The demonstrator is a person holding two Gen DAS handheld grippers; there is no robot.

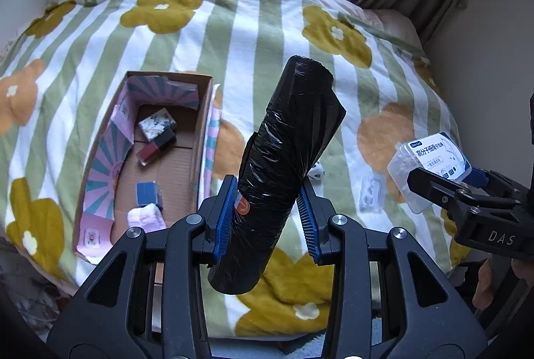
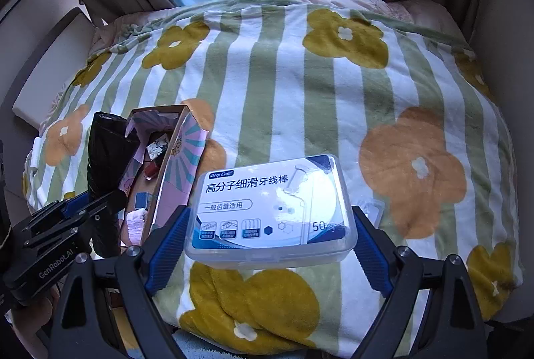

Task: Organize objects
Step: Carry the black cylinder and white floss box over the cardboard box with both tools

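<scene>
My left gripper (image 1: 267, 218) is shut on a black roll of trash bags (image 1: 287, 158) and holds it tilted above the bed, to the right of an open cardboard box (image 1: 200, 138). The roll also shows in the right wrist view (image 2: 106, 155), in front of the box (image 2: 177, 165). My right gripper (image 2: 270, 245) is shut on a clear plastic floss-pick box (image 2: 270, 208) with a blue and white label, held above the blanket. That box also shows at the right edge of the left wrist view (image 1: 430, 165).
The cardboard box holds a patterned cube (image 1: 157, 123), a dark red item (image 1: 155, 148), a blue cube (image 1: 147, 193) and a pink cloth (image 1: 147, 217). A small clear packet (image 1: 370, 195) and a white die (image 1: 315, 172) lie on the flowered striped blanket (image 1: 233, 35). Curtains hang behind.
</scene>
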